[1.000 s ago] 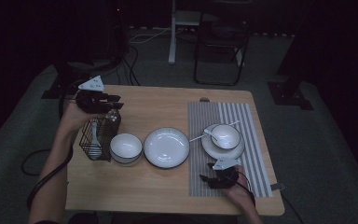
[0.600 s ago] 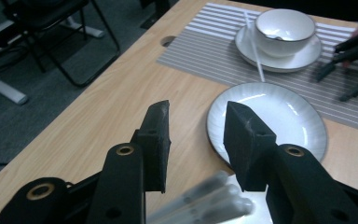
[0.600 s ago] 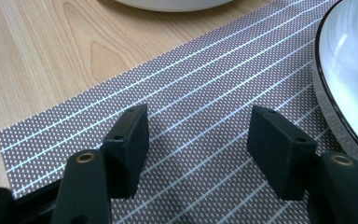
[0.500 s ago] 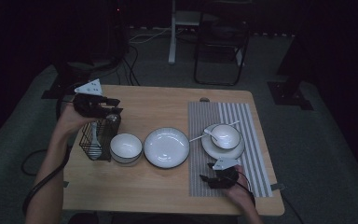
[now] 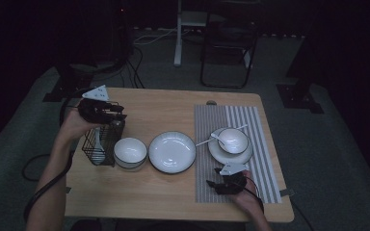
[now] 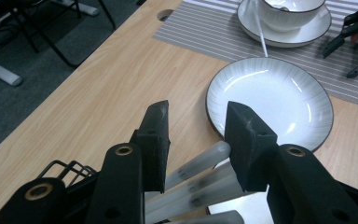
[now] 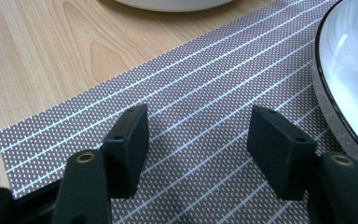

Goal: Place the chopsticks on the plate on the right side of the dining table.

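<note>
Left gripper (image 5: 110,111) above wire basket (image 5: 96,147) at surface's (image 5: 164,187) left edge, jaws part open, white utensil handles (image 6: 200,161) between them, pads not pressing. Right gripper (image 5: 217,185) rests open, empty, on striped placemat (image 7: 205,135), near saucer (image 7: 349,70).

A: What do the tools look like?
B: Both are black. The left gripper (image 5: 107,111) and right gripper (image 5: 220,183) each carry a grey three-cornered plate and trail a dark cable.
A: The fingers (image 6: 154,140)?
B: Blocky, matt black, with brass-ringed screw holes behind them.
</note>
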A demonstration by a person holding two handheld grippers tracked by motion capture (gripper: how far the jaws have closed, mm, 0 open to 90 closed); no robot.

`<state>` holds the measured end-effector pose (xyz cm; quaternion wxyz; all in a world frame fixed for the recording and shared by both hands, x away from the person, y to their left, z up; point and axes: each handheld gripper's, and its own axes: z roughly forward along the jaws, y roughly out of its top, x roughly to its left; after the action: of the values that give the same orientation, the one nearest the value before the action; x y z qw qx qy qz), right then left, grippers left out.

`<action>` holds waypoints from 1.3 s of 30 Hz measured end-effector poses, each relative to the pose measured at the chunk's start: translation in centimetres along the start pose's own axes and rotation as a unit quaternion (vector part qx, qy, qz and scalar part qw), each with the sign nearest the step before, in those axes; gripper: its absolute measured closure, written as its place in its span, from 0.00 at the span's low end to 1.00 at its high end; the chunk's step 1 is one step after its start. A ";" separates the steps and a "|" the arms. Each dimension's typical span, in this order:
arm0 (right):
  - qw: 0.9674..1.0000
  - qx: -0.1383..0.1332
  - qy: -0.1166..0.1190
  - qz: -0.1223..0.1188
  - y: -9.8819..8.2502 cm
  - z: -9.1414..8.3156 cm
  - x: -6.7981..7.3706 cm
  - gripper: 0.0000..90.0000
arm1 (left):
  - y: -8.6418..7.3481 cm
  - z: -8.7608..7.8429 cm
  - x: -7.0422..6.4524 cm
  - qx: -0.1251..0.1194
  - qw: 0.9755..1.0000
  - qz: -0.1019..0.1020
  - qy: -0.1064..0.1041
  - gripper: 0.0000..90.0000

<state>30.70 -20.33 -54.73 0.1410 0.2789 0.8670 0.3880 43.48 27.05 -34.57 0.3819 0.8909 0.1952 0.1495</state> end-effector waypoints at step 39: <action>1.000 0.000 0.001 0.001 0.0 0.0 0.0 0.43 | -1.4 4.4 5.1 0.070 0.995 -0.069 0.016 0.76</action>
<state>30.74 -20.35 -54.73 0.1395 0.2791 0.8670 0.3885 49.47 27.52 -37.94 0.3249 0.8972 0.2727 0.1231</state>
